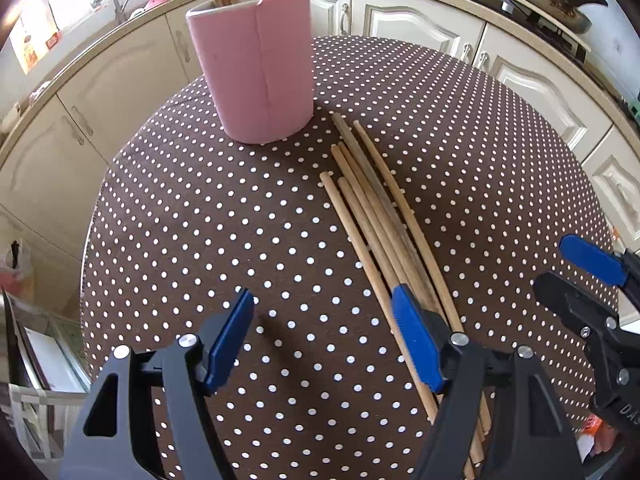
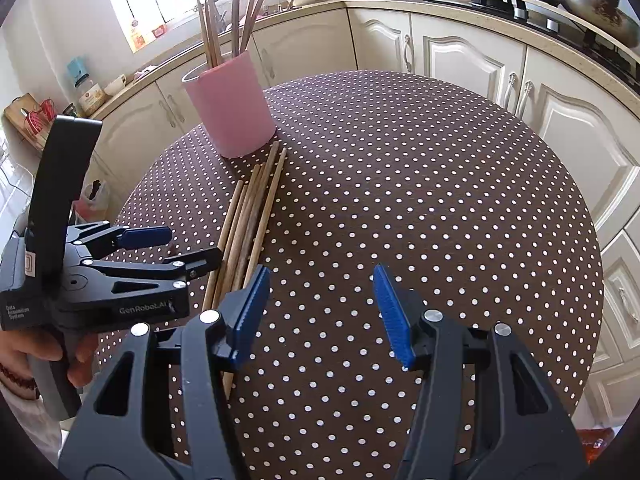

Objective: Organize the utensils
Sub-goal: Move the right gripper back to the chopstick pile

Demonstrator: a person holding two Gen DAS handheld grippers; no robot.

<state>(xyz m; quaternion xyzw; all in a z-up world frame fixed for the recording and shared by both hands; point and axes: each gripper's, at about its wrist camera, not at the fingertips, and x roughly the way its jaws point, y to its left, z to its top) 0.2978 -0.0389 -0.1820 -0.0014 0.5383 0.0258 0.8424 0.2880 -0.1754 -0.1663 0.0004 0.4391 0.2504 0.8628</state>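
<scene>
Both tongs hang with jaws spread wide and nothing between them. The left tongs (image 1: 324,336) are low over the dotted counter (image 1: 200,220); the loose chopsticks (image 1: 372,208) lie in a bundle that runs under their right finger and fans forward toward the pink cup (image 1: 256,68). Ahead of the left tongs and to their left the cloth lies bare up to the cup's foot and out to the curved left edge. The right tongs (image 2: 320,312) hang further right, well apart from the bundle; the chopsticks (image 2: 248,216) pass just beside their left finger, and the cloth ahead and to their right is bare as far as the round rim, beyond which stand cream cabinets (image 2: 460,64). The cup (image 2: 230,108) stands near the far-left edge, ahead and left of the right tongs, with more chopsticks upright inside it. The tips of the loose sticks come near the cup's base; contact cannot be told.

The near ends of the bundle are hidden under the left tongs' finger and frame. In the left wrist view the cup's contents are cut off at the top edge. In the right wrist view the left tongs (image 2: 168,248) show side-on, one blue pad hidden. A wok (image 1: 552,0) sits on the stove far right.
</scene>
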